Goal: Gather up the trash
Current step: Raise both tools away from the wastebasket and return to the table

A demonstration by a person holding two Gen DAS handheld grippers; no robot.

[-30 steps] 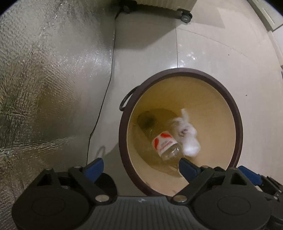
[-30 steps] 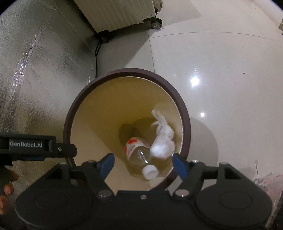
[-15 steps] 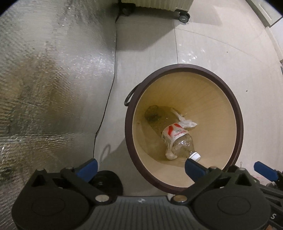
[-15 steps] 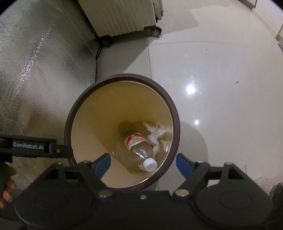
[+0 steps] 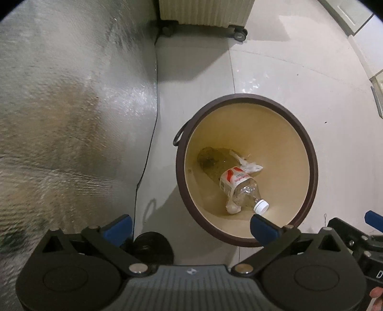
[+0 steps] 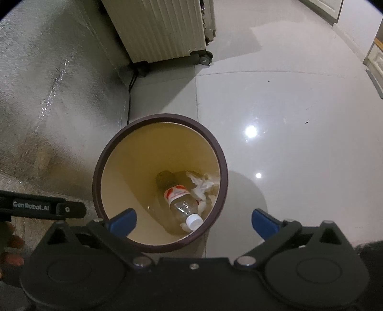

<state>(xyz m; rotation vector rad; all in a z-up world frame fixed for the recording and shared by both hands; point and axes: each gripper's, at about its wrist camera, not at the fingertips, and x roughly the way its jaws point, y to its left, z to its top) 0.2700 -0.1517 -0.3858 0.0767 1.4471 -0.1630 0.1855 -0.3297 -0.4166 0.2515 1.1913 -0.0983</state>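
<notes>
Both the left gripper (image 5: 190,223) and right gripper (image 6: 194,219) hang spread wide and empty above the bin (image 6: 105,153). Ahead of their fingertips, the bottle (image 6: 183,203) and crumpled tissue (image 6: 201,185) lie inside. A careless low swing could clip the rim and tip it.

tissue (image 6: 202,189) part hidden by bottle (image 6: 182,203) | heater (image 5: 203,12) top cropped

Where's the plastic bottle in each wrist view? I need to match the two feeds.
Left wrist: the plastic bottle lies inside the trash bin, right of centre, white cap toward the camera.
Right wrist: the plastic bottle lies in the bin's lower right part, near centre frame.
Shared landmark: the crumpled tissue beside the bottle's label.
</notes>
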